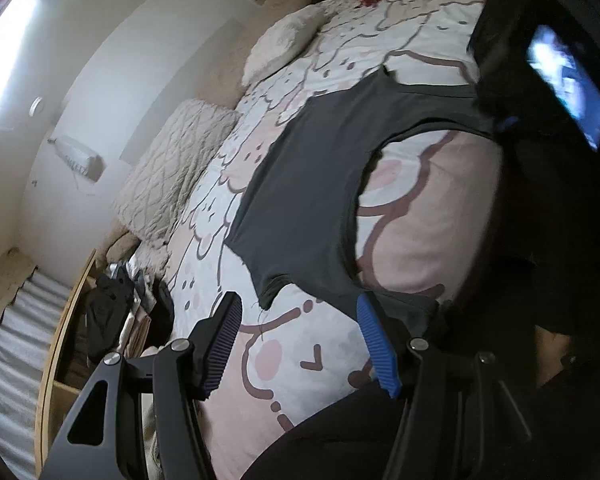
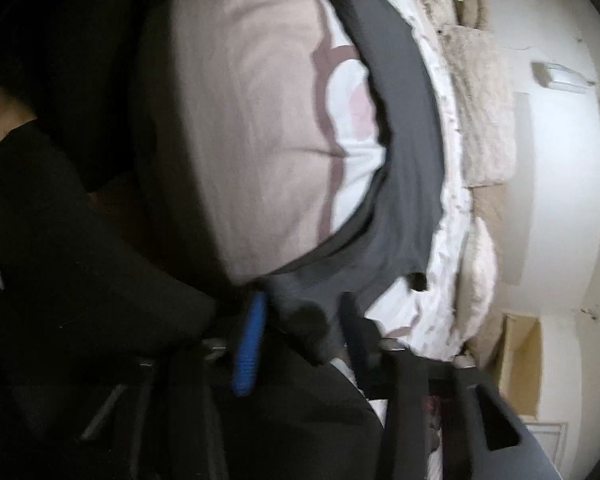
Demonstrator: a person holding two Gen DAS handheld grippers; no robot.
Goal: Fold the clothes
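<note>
- Nearest the left wrist camera, the left gripper (image 1: 300,320) stands with its jaws apart and nothing between them; the near hem of the dark grey garment (image 1: 300,200) lies just beyond the fingertips.
- Dark grey garment: spread flat on the printed bedcover (image 1: 300,360), running from near to far, with one far corner lifted toward the right gripper (image 1: 500,120).
- Right gripper (image 2: 300,320): jaws drawn nearly together; the blurred right wrist view appears to show a bunch of grey cloth pinched between them.
- Step in hand, as judged: securing the garment's corners before a fold.
- Next move calls for the left jaws to close on the near hem corner, then both corners to be carried across together.
- Writing: none legible; the wall unit (image 1: 80,160) bears marks too small to read.
</note>
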